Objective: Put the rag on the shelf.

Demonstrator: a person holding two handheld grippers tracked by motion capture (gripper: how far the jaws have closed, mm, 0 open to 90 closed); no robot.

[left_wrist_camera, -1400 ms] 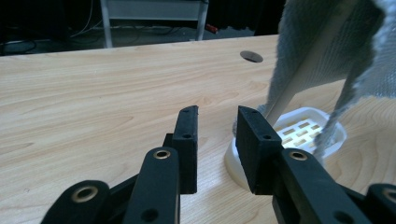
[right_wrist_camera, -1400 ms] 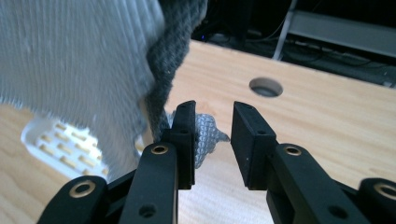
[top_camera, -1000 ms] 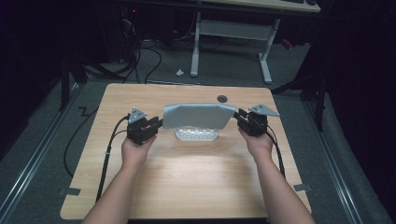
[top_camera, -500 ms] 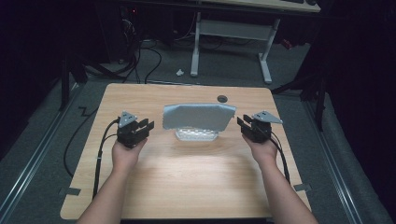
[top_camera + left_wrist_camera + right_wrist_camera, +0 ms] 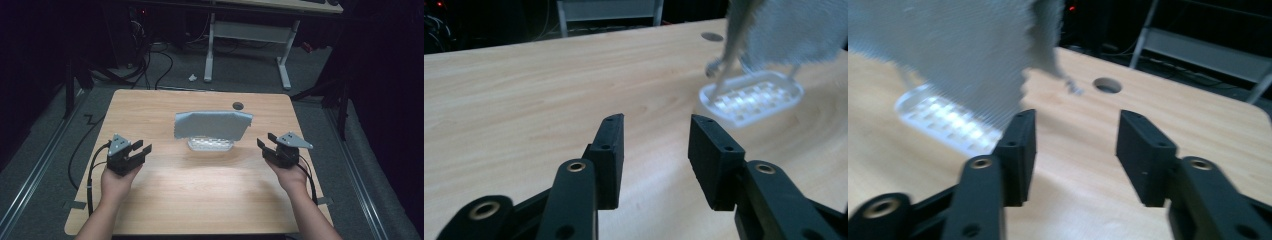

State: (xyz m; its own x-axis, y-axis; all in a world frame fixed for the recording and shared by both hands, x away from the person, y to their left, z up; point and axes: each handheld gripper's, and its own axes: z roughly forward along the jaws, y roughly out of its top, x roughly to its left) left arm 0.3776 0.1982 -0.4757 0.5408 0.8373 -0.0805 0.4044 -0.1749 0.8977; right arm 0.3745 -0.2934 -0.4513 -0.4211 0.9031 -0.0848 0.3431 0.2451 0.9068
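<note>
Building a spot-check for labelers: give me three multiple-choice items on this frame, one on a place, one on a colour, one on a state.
1. Where is the grey cloth?
A. Flat on the table's near edge
B. Draped on the clear rack, mid-table
C. On the floor

2. What colour is the tabletop?
A. Light wood
B. White
C. Blue

3. How do the left tongs and right tongs stand?
A. Both shut on the cloth
B. Left shut, right open
C. Both open, holding nothing

Answers:
1. B: in the high view the cloth hangs above the rack's clear base between the two hands.
2. A: pale wood grain shows in all three views.
3. C: each gripper view shows a clear gap between its jaws, with only table behind it; in the high view both sit apart from the cloth.
</note>
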